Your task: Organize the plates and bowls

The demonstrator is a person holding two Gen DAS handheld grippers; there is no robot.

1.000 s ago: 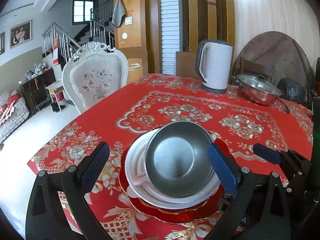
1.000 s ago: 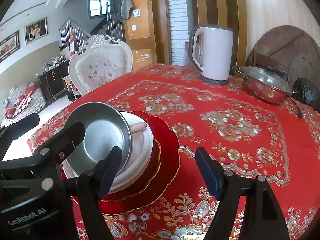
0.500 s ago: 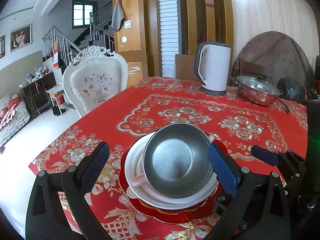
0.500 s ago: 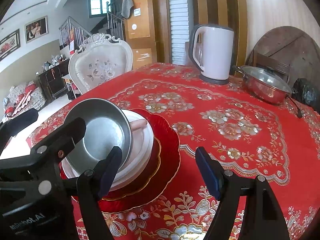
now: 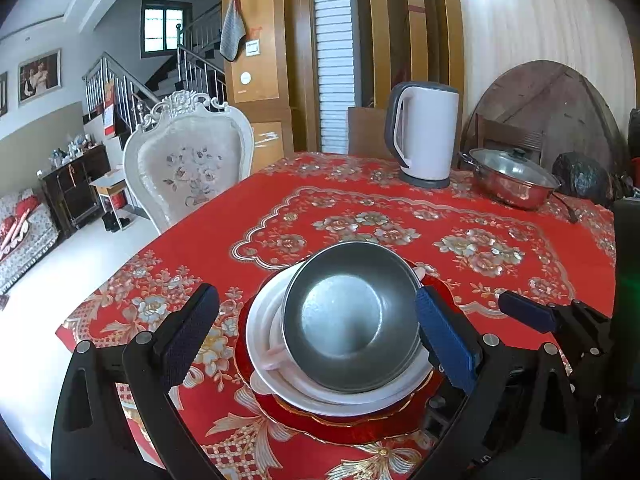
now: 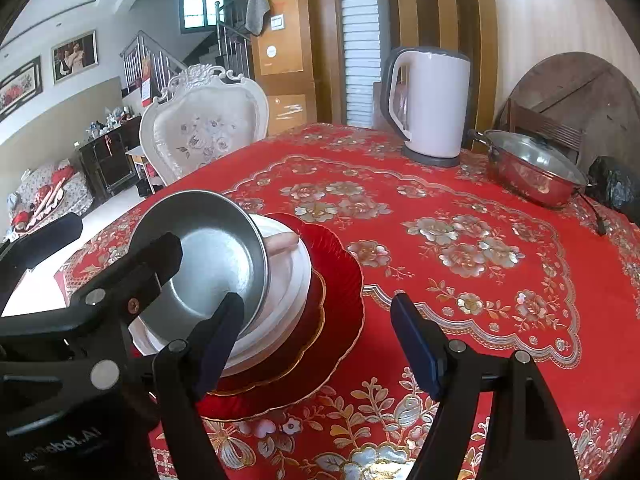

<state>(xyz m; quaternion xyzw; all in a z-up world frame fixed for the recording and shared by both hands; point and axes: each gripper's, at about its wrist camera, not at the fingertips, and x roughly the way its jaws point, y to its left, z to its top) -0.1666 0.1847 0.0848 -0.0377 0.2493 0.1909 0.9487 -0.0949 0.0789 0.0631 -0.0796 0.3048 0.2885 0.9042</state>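
Steel bowl tops the stacked plates on the table, between the wide-open, empty left gripper; the open, empty right gripper hangs just beside.

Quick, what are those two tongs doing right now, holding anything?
Left tongs: open, straddling the metal bowl, not gripping it.
Right tongs: open, empty.
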